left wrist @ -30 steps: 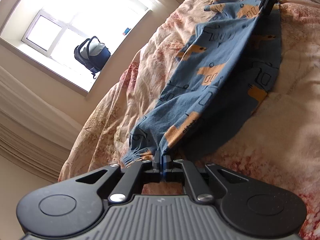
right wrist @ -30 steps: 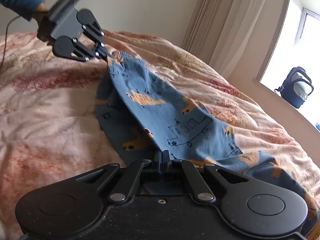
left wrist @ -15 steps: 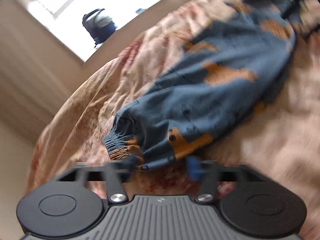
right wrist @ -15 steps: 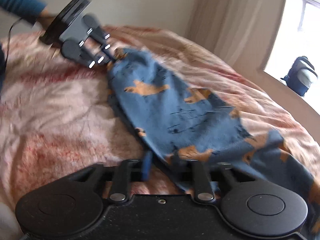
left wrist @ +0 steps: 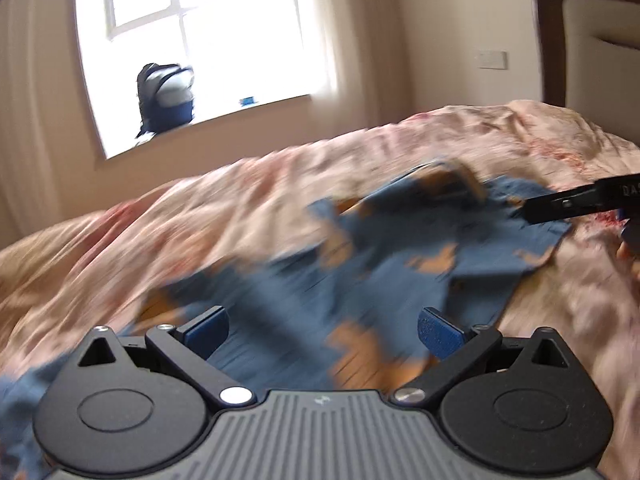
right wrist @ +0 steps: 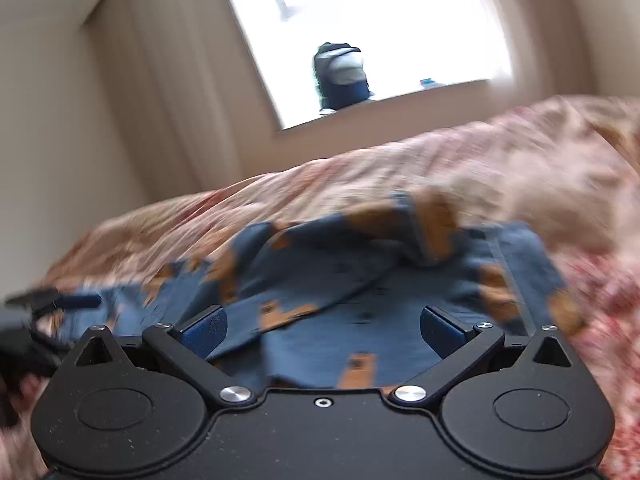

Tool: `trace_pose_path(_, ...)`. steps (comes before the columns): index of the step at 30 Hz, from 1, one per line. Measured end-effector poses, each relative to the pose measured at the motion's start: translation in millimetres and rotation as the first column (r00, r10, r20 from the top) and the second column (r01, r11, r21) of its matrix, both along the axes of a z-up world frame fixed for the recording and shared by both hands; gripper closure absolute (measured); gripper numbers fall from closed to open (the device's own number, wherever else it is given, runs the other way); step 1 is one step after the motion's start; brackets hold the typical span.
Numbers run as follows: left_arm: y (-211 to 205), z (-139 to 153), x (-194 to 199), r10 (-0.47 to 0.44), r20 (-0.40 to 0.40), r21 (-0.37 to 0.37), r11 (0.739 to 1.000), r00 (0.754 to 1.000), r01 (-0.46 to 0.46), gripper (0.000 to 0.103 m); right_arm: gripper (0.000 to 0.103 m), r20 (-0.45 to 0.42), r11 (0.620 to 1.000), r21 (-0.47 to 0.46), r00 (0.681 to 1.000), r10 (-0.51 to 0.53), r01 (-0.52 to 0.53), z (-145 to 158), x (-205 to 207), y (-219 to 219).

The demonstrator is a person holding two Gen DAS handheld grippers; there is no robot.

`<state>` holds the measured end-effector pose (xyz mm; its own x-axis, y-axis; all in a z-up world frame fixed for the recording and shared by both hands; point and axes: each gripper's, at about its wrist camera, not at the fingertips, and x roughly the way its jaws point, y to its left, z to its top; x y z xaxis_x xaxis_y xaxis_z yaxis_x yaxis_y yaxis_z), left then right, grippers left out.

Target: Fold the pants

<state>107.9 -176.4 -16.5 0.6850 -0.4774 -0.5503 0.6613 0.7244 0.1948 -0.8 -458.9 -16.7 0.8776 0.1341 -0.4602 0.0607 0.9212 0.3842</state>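
Observation:
Blue pants with an orange print lie in a loose heap on the pink floral bedspread, blurred by motion. My left gripper hovers at their near edge. Its jaws are opening, and the cloth lies below the gap with neither pad pressing on it. One finger of the right gripper reaches in from the right over the far corner of the pants. In the right wrist view my right gripper is also opening above the pants and grips nothing. The left gripper shows at the left edge.
A bright window with a dark backpack on its sill is behind the bed. Curtains hang left of it. A padded headboard stands at the far right. The bedspread spreads out around the pants.
Both grippers were shut on the pants, stretching them between them. Both have let go and opened wide, rolled and swung to face the window. The pants have dropped onto the bed.

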Motion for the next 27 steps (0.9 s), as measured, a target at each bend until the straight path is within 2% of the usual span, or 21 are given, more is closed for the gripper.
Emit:
trace_pose_path(4,-59.0,-13.4,-7.5,-0.03,0.078,0.09,0.996,0.996,0.023,0.0,0.0,-0.068,0.995,0.096,0.997,-0.036,0.042,-10.6,4.4,-28.3)
trace_pose_path(6,-77.7,-20.8,-7.8,-0.054,0.1,0.149,0.988,0.994,0.038,0.0,0.0,-0.059,0.993,0.114,0.998,-0.015,0.022,-14.3,4.8,-35.0)
trace_pose_path(11,-88.6,-30.4,-19.8,-0.16,0.098,0.235,0.963,0.982,0.134,0.002,0.0,-0.05,0.99,0.137,0.998,0.049,-0.041,-11.7,18.2,-44.9)
trace_pose_path(13,-86.7,-33.2,-23.7,-0.178,0.078,0.248,0.956,0.981,0.154,0.012,0.0,-0.057,0.985,0.164,0.997,0.058,-0.048,-13.2,29.1,-49.5)
trace_pose_path(15,-83.6,-34.5,-24.4,-0.177,0.058,0.261,0.953,0.983,0.156,0.026,0.0,-0.053,0.982,0.181,0.996,0.071,-0.06,-11.6,38.1,-53.6)
trace_pose_path(16,-81.4,-34.0,-23.7,-0.174,0.044,0.256,0.954,0.984,0.158,0.029,0.0,-0.049,0.98,0.185,0.996,0.077,-0.067,-10.4,42.9,-54.6)
trace_pose_path(18,-77.0,-30.8,-20.1,-0.169,0.005,0.235,0.958,0.986,0.163,0.045,0.001,-0.046,0.977,0.204,0.997,0.067,-0.056,-9.4,50.1,-57.9)
trace_pose_path(21,-72.4,-26.3,-14.4,-0.157,-0.039,0.215,0.963,0.987,0.162,0.052,0.001,-0.043,0.962,0.273,0.999,0.012,0.0,-14.2,52.6,-60.9)
trace_pose_path(23,-73.4,-26.0,-15.5,-0.168,-0.053,0.223,0.959,0.984,0.176,0.055,0.001,-0.031,0.961,0.273,0.999,-0.021,0.028,-13.9,53.1,-59.6)
trace_pose_path(26,-77.2,-25.6,-15.2,-0.183,-0.096,0.229,0.953,0.978,0.201,0.055,0.003,-0.044,0.948,0.302,0.995,-0.089,0.098,-13.9,56.9,-61.1)
trace_pose_path(27,-77.9,-25.6,-13.1,-0.172,-0.109,0.23,0.954,0.979,0.193,0.054,0.007,-0.059,0.942,0.31,0.991,-0.117,0.13,-13.8,58.7,-62.0)
